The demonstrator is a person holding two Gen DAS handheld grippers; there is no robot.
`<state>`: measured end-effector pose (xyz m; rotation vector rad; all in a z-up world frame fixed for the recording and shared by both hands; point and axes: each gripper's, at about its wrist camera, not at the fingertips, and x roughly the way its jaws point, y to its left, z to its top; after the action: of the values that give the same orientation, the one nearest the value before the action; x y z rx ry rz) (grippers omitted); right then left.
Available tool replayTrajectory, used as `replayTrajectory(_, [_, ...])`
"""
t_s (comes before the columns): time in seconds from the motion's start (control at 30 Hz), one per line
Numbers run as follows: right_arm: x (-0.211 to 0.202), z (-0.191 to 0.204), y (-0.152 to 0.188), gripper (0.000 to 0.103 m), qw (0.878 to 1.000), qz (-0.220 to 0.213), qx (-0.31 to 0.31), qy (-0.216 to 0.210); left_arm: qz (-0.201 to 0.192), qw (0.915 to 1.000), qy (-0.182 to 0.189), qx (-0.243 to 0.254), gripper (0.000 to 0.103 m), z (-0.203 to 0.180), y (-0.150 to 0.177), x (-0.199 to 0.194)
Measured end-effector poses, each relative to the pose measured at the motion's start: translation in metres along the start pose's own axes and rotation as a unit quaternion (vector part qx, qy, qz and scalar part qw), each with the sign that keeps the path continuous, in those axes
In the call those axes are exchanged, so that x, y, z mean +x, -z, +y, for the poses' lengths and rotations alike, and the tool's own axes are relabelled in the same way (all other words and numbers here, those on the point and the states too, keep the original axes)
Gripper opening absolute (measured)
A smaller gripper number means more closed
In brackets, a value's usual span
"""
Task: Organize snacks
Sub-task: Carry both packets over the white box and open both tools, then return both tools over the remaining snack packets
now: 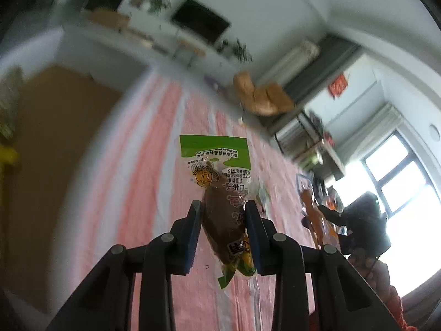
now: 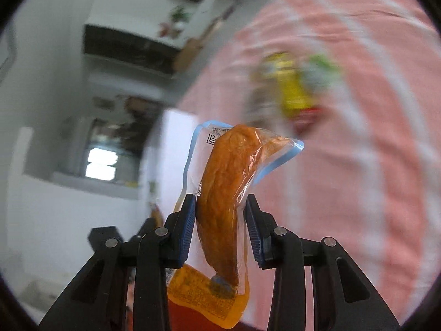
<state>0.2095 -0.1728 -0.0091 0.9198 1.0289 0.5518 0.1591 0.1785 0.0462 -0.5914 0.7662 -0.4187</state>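
My left gripper (image 1: 222,207) is shut on a green-topped snack packet (image 1: 220,193) with a brown piece inside, held above the pink striped cloth (image 1: 154,171). My right gripper (image 2: 220,201) is shut on a clear blue-edged packet (image 2: 223,193) holding an orange-brown piece. That packet and the right gripper (image 1: 325,220) show blurred at the right of the left wrist view. A blurred pile of snack packets (image 2: 292,88), yellow, green and red, lies on the cloth (image 2: 358,165) in the right wrist view.
A brown cardboard box (image 1: 52,165) stands at the left of the cloth. A tan object (image 1: 261,93) sits at the far end. Shelves, a dark screen (image 1: 201,19) and a bright window (image 1: 399,171) lie beyond. Both views are motion-blurred.
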Motion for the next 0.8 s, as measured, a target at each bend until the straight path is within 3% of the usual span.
replayTrajectory(0.07, [0.036,0.052,-0.003,0.038,0.998,0.024,-0.033,-0.039,-0.025,0.9992,-0.032,0.001,0.031,0.013,-0.016,-0.031])
replayTrajectory(0.13, [0.077,0.107,0.002,0.038,0.994,0.054,-0.072,-0.068,-0.047,0.9938,-0.101,0.005,0.033,0.035,-0.028,-0.061])
replayTrajectory(0.2, [0.118,0.156,0.012,0.04,0.987,0.079,-0.11,-0.081,-0.058,0.9827,-0.176,-0.001,0.035,0.062,-0.034,-0.083])
replayTrajectory(0.23, [0.144,0.183,0.02,0.045,0.983,0.093,-0.136,-0.083,-0.064,0.974,-0.217,-0.01,0.047,0.079,-0.036,-0.093])
replayTrajectory(0.27, [0.16,0.196,0.025,0.056,0.98,0.101,-0.15,-0.08,-0.066,0.965,-0.253,-0.022,0.07,0.096,-0.036,-0.101])
replayTrajectory(0.33, [0.202,0.226,0.042,0.069,0.974,0.12,-0.184,-0.05,-0.077,0.9498,-0.301,-0.04,0.087,0.12,-0.032,-0.113])
replayTrajectory(0.37, [0.221,0.239,0.051,0.069,0.97,0.123,-0.206,-0.022,-0.082,0.9435,-0.317,-0.052,0.087,0.132,-0.029,-0.12])
replayTrajectory(0.5, [0.214,0.233,0.063,0.072,0.963,0.091,-0.252,0.018,-0.101,0.9415,-0.309,-0.087,0.087,0.147,-0.015,-0.137])
replayTrajectory(0.6, [0.189,0.195,0.054,0.074,0.955,0.045,-0.282,0.084,-0.12,0.951,-0.277,-0.064,0.087,0.121,-0.001,-0.139])
replayTrajectory(0.67, [0.169,0.154,0.05,0.074,0.941,0.008,-0.304,0.149,-0.125,0.9628,-0.238,-0.028,0.088,0.088,0.0,-0.126])
replayTrajectory(0.73, [0.141,0.099,0.047,0.074,0.914,-0.036,-0.319,0.248,-0.117,0.9735,-0.196,0.018,0.09,0.045,0.004,-0.106])
replayTrajectory(0.8, [0.103,0.032,0.043,0.074,0.888,-0.074,-0.283,0.355,-0.091,0.9814,-0.153,0.07,0.094,0.0,0.014,-0.078])
